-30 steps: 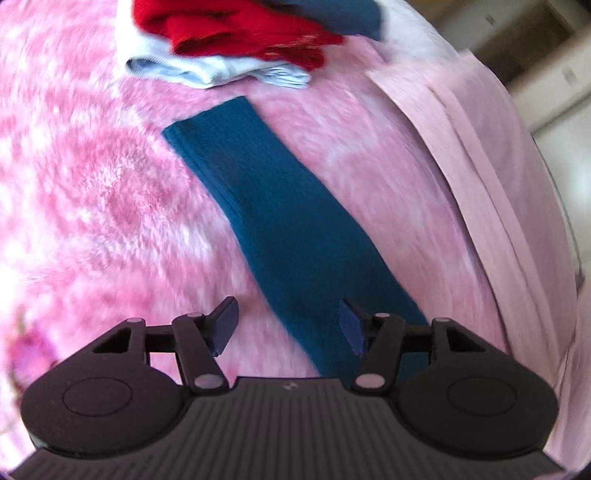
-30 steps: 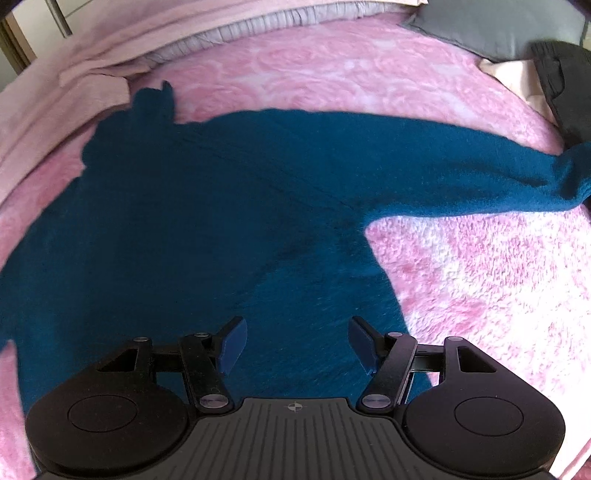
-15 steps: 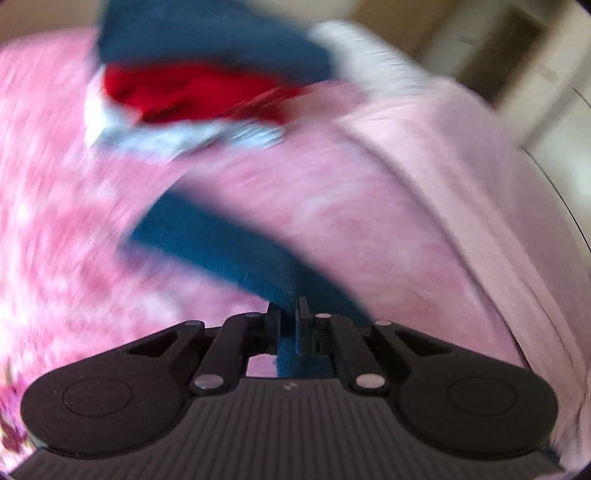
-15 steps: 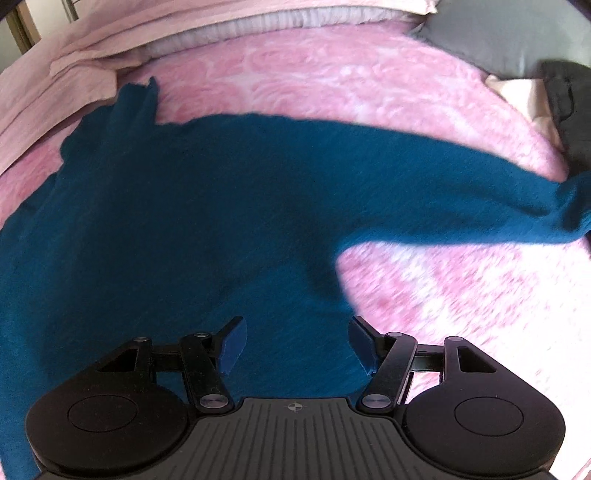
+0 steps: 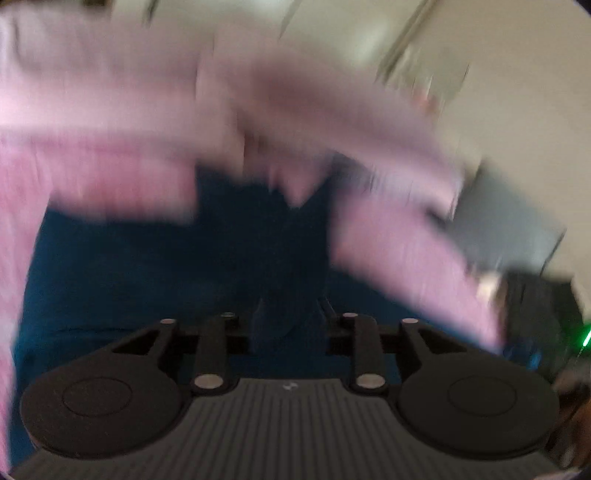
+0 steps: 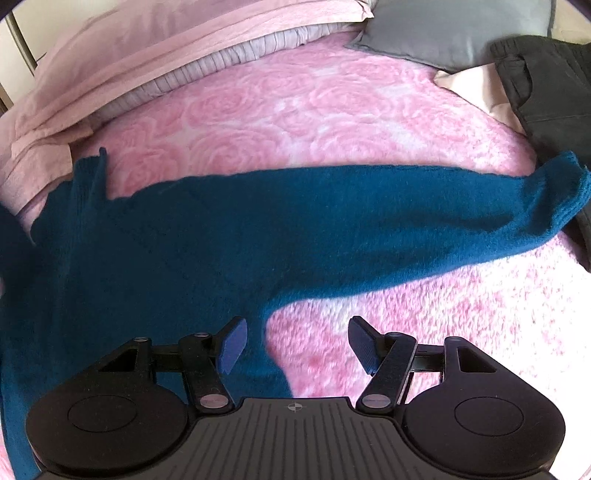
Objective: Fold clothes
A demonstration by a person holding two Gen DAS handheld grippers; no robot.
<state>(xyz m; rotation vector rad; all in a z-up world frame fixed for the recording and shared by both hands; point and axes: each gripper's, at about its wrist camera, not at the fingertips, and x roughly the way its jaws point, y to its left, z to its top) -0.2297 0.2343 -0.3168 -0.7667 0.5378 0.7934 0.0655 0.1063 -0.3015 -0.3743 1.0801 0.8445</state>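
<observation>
- Right wrist view: my right claw (image 6: 294, 345) hangs just above the bed, its two blue-padded fingers (image 6: 232, 345) spread wide and gripping nothing.
- The teal sweater (image 6: 166, 254) lies flat on the pink rose-patterned blanket (image 6: 295, 103). Its body fills the left and lower left of the view, running under the left finger of my right claw.
- One sleeve (image 6: 424, 221) stretches out to the right across the blanket. Its cuff (image 6: 569, 184) ends beside a dark garment (image 6: 550, 85) at the right edge; whether the two touch I cannot tell.
- The ribbed collar (image 6: 88, 177) stands up at the upper left, near the pale pink bedding (image 6: 110, 62) bunched along the head of the bed.
- A grey pillow (image 6: 454, 29) sits at the top right, with a beige cloth (image 6: 476, 85) between it and the dark garment.
- The gap between my right fingers frames the sweater's side edge below the armpit, with bare blanket to its right.
- Left wrist view (heavily blurred): my left claw (image 5: 290, 325) shows its fingers drawn in to a narrow gap, with a fold of dark teal fabric, the sweater (image 5: 147, 277), pinched between them.
- In this view the sweater spreads beyond the claw, with pink bedding (image 5: 110, 110) smeared across the top and a grey shape (image 5: 509, 221) at the right; finer detail is lost to blur.
</observation>
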